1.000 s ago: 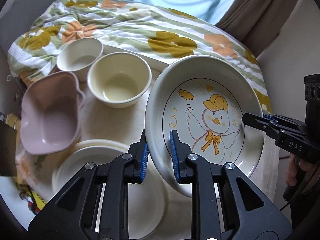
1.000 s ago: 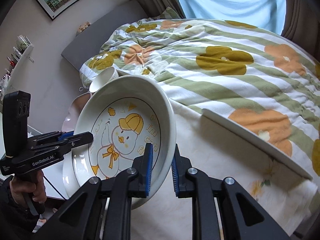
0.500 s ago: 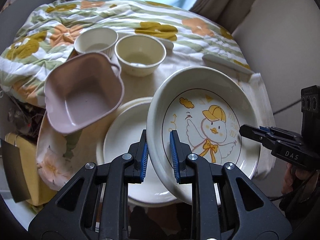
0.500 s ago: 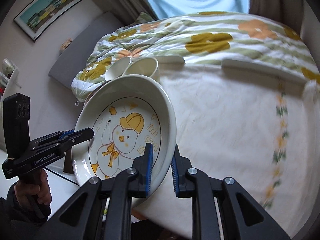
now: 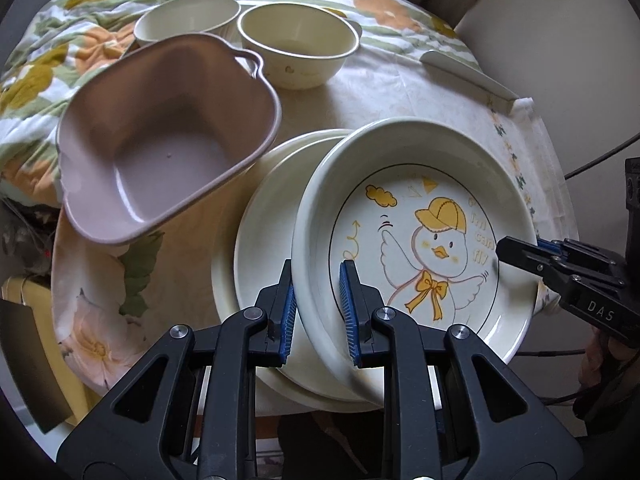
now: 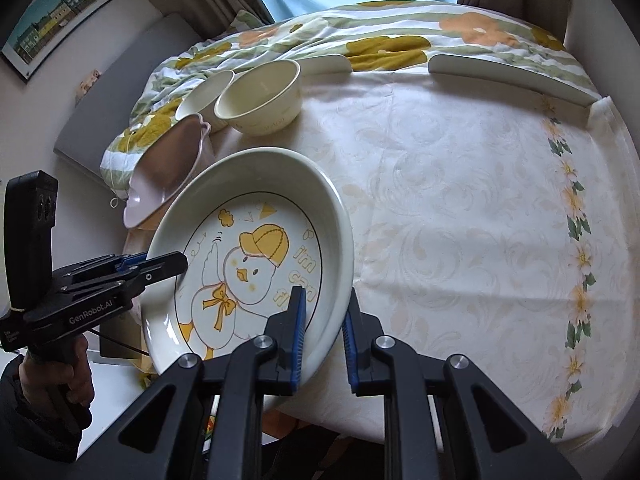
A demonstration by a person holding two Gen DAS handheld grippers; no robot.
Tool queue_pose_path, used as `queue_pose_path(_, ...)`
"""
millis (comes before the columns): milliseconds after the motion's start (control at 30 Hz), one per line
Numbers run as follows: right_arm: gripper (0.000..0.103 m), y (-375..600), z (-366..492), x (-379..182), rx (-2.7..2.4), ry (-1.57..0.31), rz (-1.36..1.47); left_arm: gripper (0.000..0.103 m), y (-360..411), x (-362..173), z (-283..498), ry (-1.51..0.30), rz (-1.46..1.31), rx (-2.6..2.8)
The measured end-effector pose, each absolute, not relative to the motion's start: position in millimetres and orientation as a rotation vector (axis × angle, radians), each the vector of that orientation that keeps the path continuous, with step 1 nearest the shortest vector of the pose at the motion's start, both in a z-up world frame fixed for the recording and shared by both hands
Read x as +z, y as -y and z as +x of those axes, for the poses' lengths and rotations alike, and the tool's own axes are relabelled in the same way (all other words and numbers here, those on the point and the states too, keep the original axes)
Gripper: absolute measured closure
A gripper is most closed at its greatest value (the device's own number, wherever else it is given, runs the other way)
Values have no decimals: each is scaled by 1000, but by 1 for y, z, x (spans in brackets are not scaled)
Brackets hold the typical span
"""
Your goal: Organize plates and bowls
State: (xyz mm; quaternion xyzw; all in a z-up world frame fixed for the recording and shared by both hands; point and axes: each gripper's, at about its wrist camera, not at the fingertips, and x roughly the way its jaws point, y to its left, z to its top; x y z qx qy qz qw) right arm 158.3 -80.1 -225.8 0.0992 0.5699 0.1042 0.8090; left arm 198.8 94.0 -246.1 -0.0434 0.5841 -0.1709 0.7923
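The table [image 6: 460, 184] wore a cream damask cloth edged with a band of daisies, and beyond it, past the tips of both tools, lay a bed [image 6: 360, 36] under a striped cover with orange and mustard flowers, drawn curtains and a bright window behind it. A framed picture [image 6: 56, 12] of a row of houses hung on the wall up to the left of the right tool. Both tools pointed steeply down at the table. The left tool [image 5: 318, 300] pinched the near-left rim of the duck plate [image 5: 424, 240], one blue pad inside the rim and one outside, while the right tool [image 6: 324, 324] pinched the opposite rim in the same manner, so the plate hung tilted between them. In the left wrist view the duck plate sat over a stack of plain cream plates [image 5: 268, 248] just under and to the left of the left tool; whether it touched them I could not tell. A pink dish [image 5: 160, 140] sat up and to the left of that tool, tilted, its edge overlapping the stack. Farther ahead stood two cream bowls [image 5: 298, 42] side by side near the bed. A hand [image 6: 76, 376] in a dark sleeve gripped the left tool's handle.
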Motion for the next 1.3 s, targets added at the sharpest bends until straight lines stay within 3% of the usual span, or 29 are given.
queue_pose_path(400, 87, 72, 159, -234, 204, -1239, 151, 85, -79, -262, 205, -1270, 29, -327)
queue_pose_path(700, 87, 52, 161, -235, 201, -1233, -27, 85, -55, -258, 195, -1170, 303, -232)
queue_pose_path(1300, 87, 39, 164, -240, 192, -1235, -132, 85, -41, -258, 185, -1132, 471, -123)
